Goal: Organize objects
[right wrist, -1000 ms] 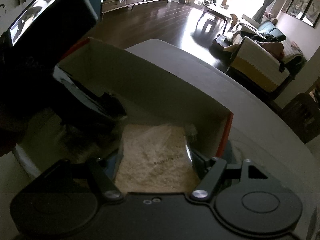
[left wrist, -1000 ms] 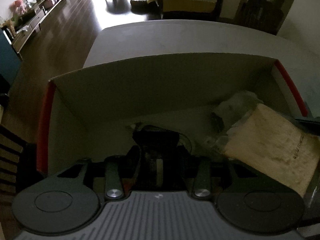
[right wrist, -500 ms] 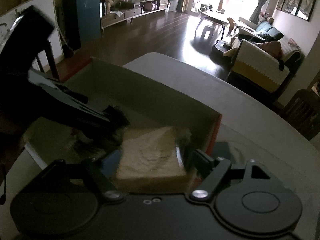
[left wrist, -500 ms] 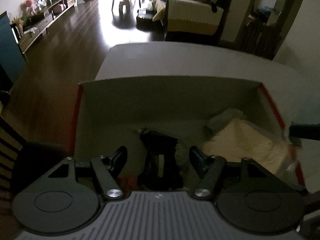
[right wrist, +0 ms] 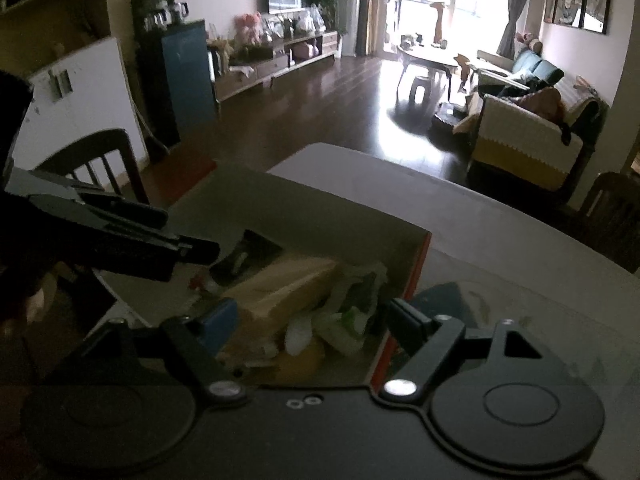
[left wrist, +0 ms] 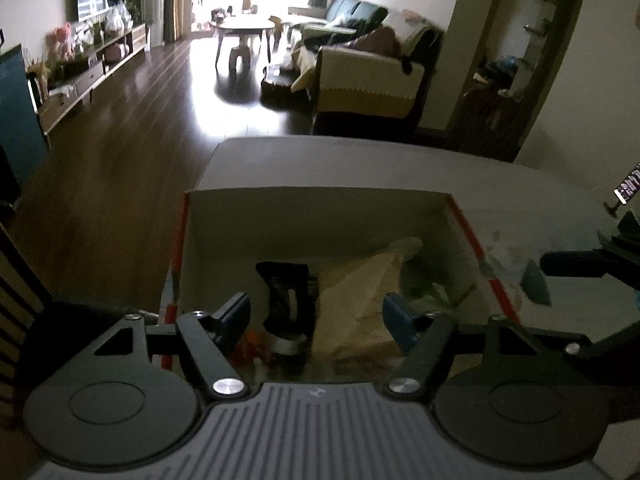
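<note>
An open cardboard box [left wrist: 320, 216] with red edges sits on the grey table [left wrist: 360, 160]. Inside lie a black strap-like object [left wrist: 288, 296], a tan packet [left wrist: 360, 300] and a crumpled clear bag [left wrist: 432, 280]. My left gripper [left wrist: 316, 316] hangs open above the box's near side, holding nothing. In the right wrist view, the right gripper [right wrist: 314, 322] is open over the box's [right wrist: 320, 216] right end, above the tan packet [right wrist: 280, 292] and the crumpled bag [right wrist: 352, 304]. The left gripper's finger [right wrist: 192, 250] reaches in from the left near the black object [right wrist: 244, 256].
A dark teal flat piece [left wrist: 536, 284] lies on the table just right of the box. The right gripper's finger [left wrist: 572, 264] shows at the right edge. A wooden chair [right wrist: 92, 160] stands left of the table, and a sofa [left wrist: 368, 84] beyond its far edge.
Both grippers have opened and pulled up and back from the box. The right let go of the tan packet and the left let go of the black object; both now lie inside.
</note>
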A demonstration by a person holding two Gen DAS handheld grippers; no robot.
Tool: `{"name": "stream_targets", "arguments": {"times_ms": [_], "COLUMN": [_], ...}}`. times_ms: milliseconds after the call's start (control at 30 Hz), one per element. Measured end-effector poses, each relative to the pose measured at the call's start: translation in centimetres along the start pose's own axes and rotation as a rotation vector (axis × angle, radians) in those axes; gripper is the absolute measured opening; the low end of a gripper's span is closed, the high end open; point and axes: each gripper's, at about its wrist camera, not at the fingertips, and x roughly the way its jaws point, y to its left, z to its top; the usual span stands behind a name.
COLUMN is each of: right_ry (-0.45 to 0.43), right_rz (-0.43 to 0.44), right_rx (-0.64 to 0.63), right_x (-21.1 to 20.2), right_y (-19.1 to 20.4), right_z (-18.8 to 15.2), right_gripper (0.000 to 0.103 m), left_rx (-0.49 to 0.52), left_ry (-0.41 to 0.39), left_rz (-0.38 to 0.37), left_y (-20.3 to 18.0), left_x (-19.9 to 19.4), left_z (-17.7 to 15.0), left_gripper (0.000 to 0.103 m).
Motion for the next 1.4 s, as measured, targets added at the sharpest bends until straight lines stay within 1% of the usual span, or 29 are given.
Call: {"name": "stream_targets", "arguments": {"times_ms": [167,267,367,433,500,533,667,700,767,800,833,867,1133,1267,1400], "right_ry": [-0.052,-0.086,-0.116,-0.138,-0.159,-0.17,-0.21,-0.22,-0.233,-0.236,-0.239,-0.243,-0.265,-0.264,-0.265], "right_rz": [0.027,0.04,0.054,0.06,0.071,0.075,0.092,0.094,0.097,0.1,0.106,0.108,0.094,0.095,0.095], "right_rx": [0.013,0.028,0.043,0.045,0.044,0.042,0.049,0.054,0.058,0.06,0.062,0.062,0.068,0.077,0.073], "right_x": [-2.2,-3.3,-4.2,-4.8,-5.3,-5.6,-6.5,-6.6,-7.0,-7.1,-7.2,-7.3,-8.0,-8.3,-8.4], "right_y": [0.1,0.1,0.2,0.3,0.4,0.5,0.9,0.9,0.9,1.0,1.0,0.9,1.2,1.1,1.1], "right_z": [-0.9,-1.5,-2.3,-2.7,-3.2,-3.5,-4.5,-4.8,-5.0,-5.1,-5.2,-5.3,-6.2,-6.6,-6.7], "right_gripper": [0.084,0.085,0.086,0.087,0.091,0.092,0.101,0.102,0.102,0.102,0.102,0.103,0.103,0.103,0.103], "left_rx": [0.011,0.003,0.022,0.035,0.049,0.062,0.073,0.07,0.065,0.065,0.065,0.064,0.058,0.071,0.081], "left_ry": [-0.056,-0.121,-0.173,-0.2,-0.225,-0.229,-0.235,-0.234,-0.238,-0.238,-0.239,-0.243,-0.26,-0.284,-0.286], "left_rz": [-0.008,0.01,0.028,0.03,0.037,0.04,0.049,0.047,0.044,0.042,0.042,0.044,0.043,0.082,0.113], "left_y": [-0.8,-1.2,-1.9,-2.2,-2.5,-2.8,-3.5,-3.6,-3.7,-3.8,-3.9,-3.9,-4.6,-5.1,-5.6], "left_x": [-2.9,-4.7,-6.2,-7.1,-7.8,-8.0,-8.4,-8.4,-8.5,-8.5,-8.6,-8.6,-9.4,-9.9,-10.3], "left_z": [-1.2,-2.2,-3.1,-3.7,-4.3,-4.5,-5.5,-5.7,-6.1,-6.3,-6.5,-6.5,-7.5,-8.0,-8.3], "left_gripper": [0.073,0.073,0.073,0.081,0.083,0.083,0.084,0.087,0.09,0.093,0.101,0.103,0.103,0.103,0.103]}}
